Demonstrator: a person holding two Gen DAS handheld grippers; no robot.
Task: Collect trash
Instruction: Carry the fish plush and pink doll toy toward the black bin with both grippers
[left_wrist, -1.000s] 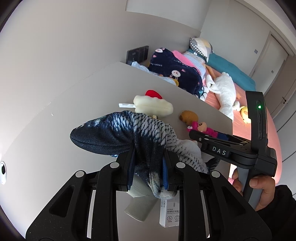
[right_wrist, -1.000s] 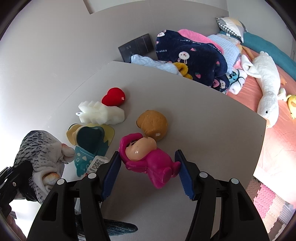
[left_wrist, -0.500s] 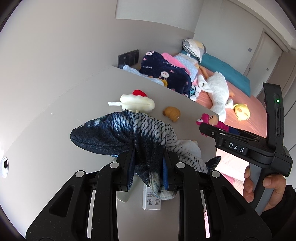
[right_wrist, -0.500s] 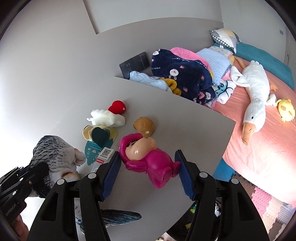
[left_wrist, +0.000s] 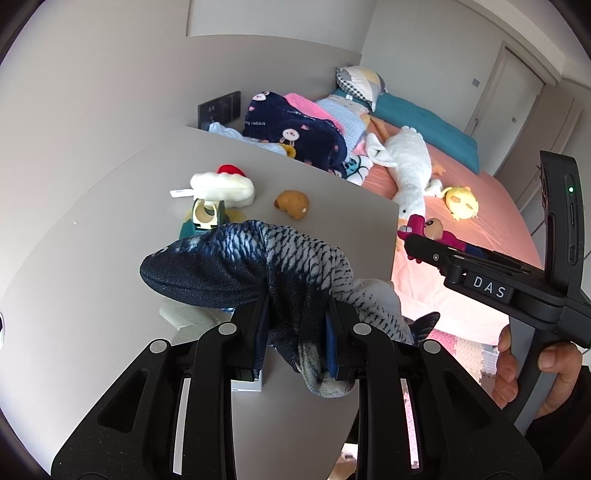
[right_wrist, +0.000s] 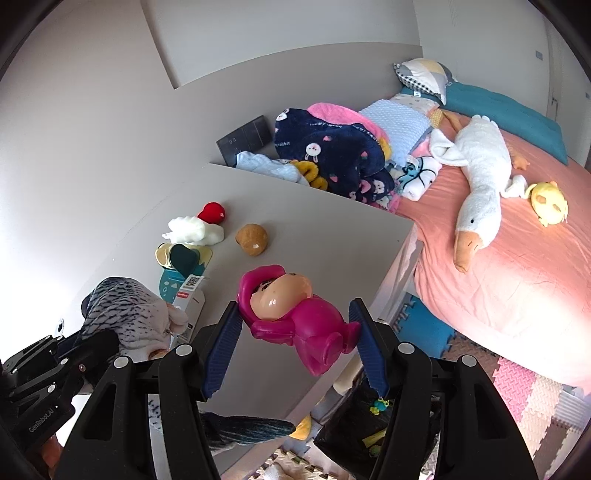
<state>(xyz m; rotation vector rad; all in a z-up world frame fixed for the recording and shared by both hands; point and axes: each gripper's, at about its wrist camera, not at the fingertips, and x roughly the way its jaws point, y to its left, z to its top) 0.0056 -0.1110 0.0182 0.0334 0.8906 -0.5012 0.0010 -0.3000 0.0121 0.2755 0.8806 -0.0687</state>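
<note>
My left gripper (left_wrist: 295, 332) is shut on a blue-grey plush fish (left_wrist: 243, 266), held above the grey table (left_wrist: 110, 229); the fish also shows in the right wrist view (right_wrist: 125, 314). My right gripper (right_wrist: 295, 332) is shut on a pink plastic doll (right_wrist: 291, 310), held over the table's right edge; the doll also shows in the left wrist view (left_wrist: 430, 232). On the table lie a white plush (right_wrist: 195, 230) with a red cap (right_wrist: 212, 212), a brown plush (right_wrist: 252, 239), a teal and yellow item (right_wrist: 181, 258) and a small white box (right_wrist: 190, 295).
A bed (right_wrist: 517, 258) with a pink sheet holds a white goose plush (right_wrist: 480, 177), a yellow chick toy (right_wrist: 550, 203) and piled blankets (right_wrist: 332, 147). A dark bag (right_wrist: 354, 424) with items inside sits on the foam floor mats (right_wrist: 517, 398) under my right gripper.
Both grippers have lifted and pulled back from the table with their toys still held. The pink doll has moved rightward past the table's edge, above the dark bag.
</note>
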